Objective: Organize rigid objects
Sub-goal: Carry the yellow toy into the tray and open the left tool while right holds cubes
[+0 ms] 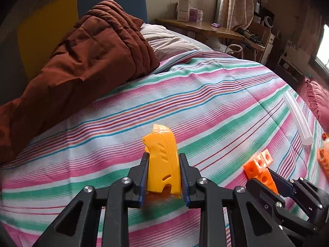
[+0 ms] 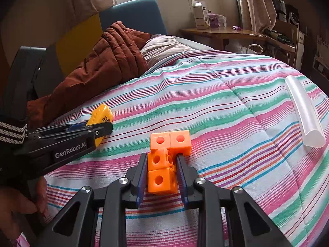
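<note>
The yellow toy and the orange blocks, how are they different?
The yellow toy is one smooth curved piece; the orange blocks are several joined cubes with round holes. The left gripper holds the yellow toy, the right gripper the orange blocks. Both are plastic, over the striped bedspread.

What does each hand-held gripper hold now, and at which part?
Left hand-held gripper clamps the yellow plastic piece across its lower sides. Right hand-held gripper clamps the orange cube cluster by its near cubes.

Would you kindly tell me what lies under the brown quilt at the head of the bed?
A pale pillow sticks out from under the brown quilt, and the striped bedspread runs beneath its edge. Anything else below the quilt is covered.
</note>
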Demonstrator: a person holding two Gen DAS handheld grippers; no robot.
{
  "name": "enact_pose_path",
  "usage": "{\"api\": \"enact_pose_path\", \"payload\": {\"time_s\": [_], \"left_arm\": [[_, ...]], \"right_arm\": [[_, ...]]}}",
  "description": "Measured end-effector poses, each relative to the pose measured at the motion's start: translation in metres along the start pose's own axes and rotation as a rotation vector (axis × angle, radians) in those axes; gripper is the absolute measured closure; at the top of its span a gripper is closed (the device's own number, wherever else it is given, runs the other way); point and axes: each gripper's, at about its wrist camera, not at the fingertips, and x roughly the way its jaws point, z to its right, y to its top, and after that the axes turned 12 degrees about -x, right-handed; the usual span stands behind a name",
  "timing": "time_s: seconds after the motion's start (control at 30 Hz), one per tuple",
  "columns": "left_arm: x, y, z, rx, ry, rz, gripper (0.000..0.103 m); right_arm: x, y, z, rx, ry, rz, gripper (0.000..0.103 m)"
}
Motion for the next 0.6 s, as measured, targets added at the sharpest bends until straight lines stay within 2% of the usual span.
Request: {"api": "enact_pose_path", "payload": {"time_s": [0.1,0.23,0.43,0.6], "left_arm": [[-0.011,-0.012,-0.008,-0.059,-0.007,-0.005,0.076],[-0.027,-0.033,-0.015,-0.080,-0.017,-0.008,0.076],[-0.062,-0.061,-0.019,-0.153,-0.090,-0.005,0.076],[-0.091,-0.088,-0.017,-0.160,-0.111,0.001,0.076]], "right_arm": [[0.000,0.000,-0.001,-0.008,-0.010,-0.003,0.076],[0.000,0.001,-0.004,-0.023,-0.027,-0.007,0.076],[0.001,0.001,-0.009,-0.045,-0.052,-0.015,0.077],[0.002,0.001,-0.012,-0.064,-0.073,-0.023,0.077]]}}
